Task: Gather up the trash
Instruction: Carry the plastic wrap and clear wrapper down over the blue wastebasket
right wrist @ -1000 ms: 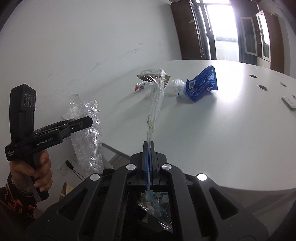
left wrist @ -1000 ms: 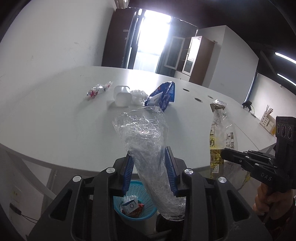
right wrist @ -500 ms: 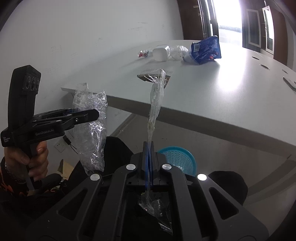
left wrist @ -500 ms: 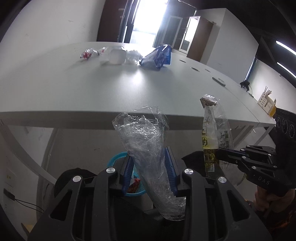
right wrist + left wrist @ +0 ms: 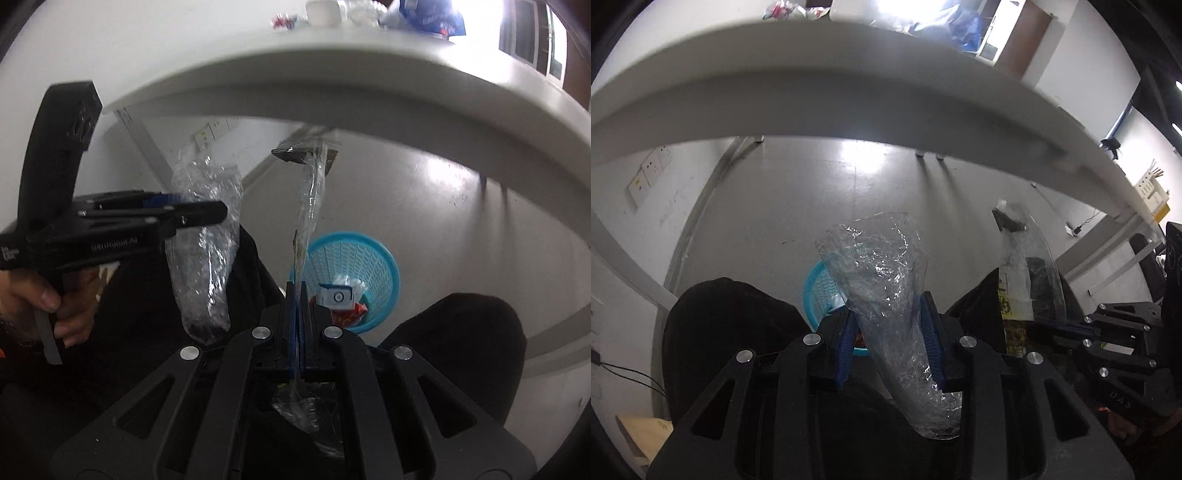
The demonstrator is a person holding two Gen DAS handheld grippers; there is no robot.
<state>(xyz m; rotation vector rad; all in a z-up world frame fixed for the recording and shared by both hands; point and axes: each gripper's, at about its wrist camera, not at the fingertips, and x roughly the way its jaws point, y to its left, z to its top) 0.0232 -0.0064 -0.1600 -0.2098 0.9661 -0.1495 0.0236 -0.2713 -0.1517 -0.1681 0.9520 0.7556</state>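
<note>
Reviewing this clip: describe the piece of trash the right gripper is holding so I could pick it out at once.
Start at the white table edge arching overhead, then drop to the blue basket on the floor. Rising before it from the shut right gripper is the flat clear wrapper, dark-capped and thin, unlike the crumpled clear bag beside it.
</note>
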